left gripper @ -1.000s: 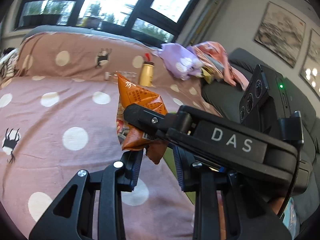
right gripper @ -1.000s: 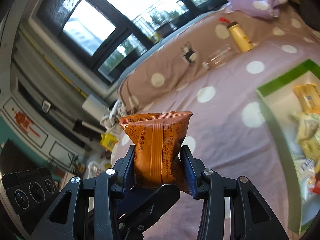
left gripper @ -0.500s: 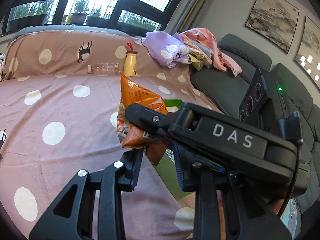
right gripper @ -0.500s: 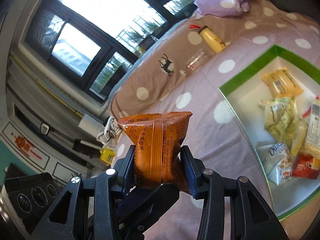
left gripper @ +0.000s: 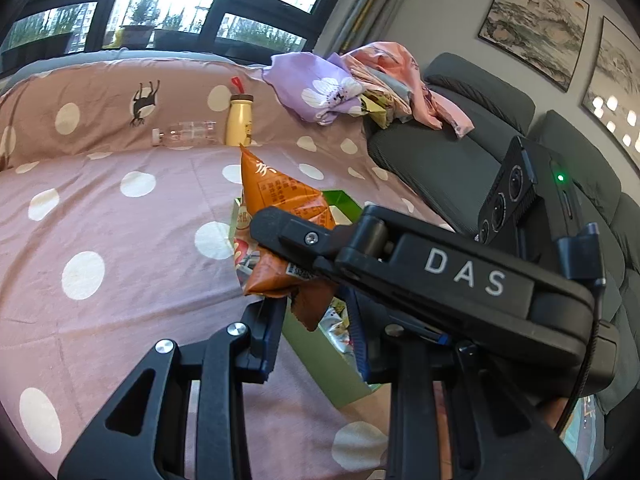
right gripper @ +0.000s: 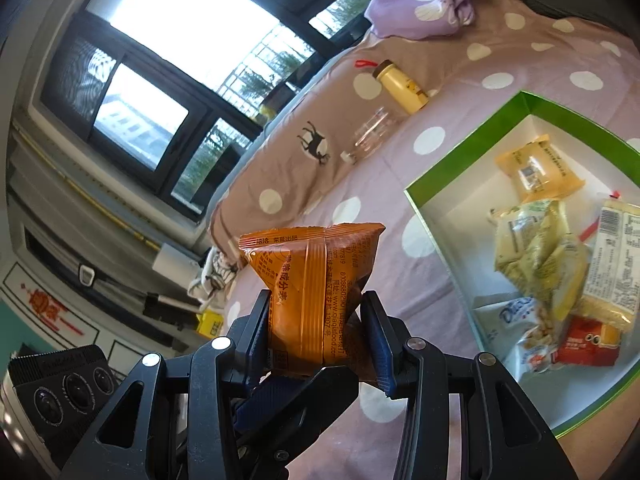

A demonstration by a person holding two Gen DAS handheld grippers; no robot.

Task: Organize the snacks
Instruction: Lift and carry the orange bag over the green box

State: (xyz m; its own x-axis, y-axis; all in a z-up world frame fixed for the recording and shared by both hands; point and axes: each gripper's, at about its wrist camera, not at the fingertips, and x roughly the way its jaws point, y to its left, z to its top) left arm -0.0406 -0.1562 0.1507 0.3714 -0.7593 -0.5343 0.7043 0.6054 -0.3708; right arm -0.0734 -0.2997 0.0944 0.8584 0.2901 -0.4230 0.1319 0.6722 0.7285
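Note:
My right gripper (right gripper: 316,340) is shut on an orange snack packet (right gripper: 316,280) and holds it in the air above the dotted pink bedcover, left of a green-rimmed white box (right gripper: 456,168). The box holds several snack packets, among them a yellow one (right gripper: 536,168). In the left wrist view the right gripper's black body (left gripper: 440,276) crosses in front, pinching the orange packet (left gripper: 276,196). My left gripper (left gripper: 316,332) is open, its fingers on either side below the packet's lower end, above the box wall (left gripper: 324,364).
A yellow bottle (left gripper: 239,120) stands and a clear plastic bottle (left gripper: 184,134) lies at the far edge of the bed. A heap of purple and pink cloth (left gripper: 352,88) lies on a grey sofa (left gripper: 448,160) at the right.
Both grippers have moved right with the orange packet, bringing the green box further into both views. The right grip on the packet is unchanged.

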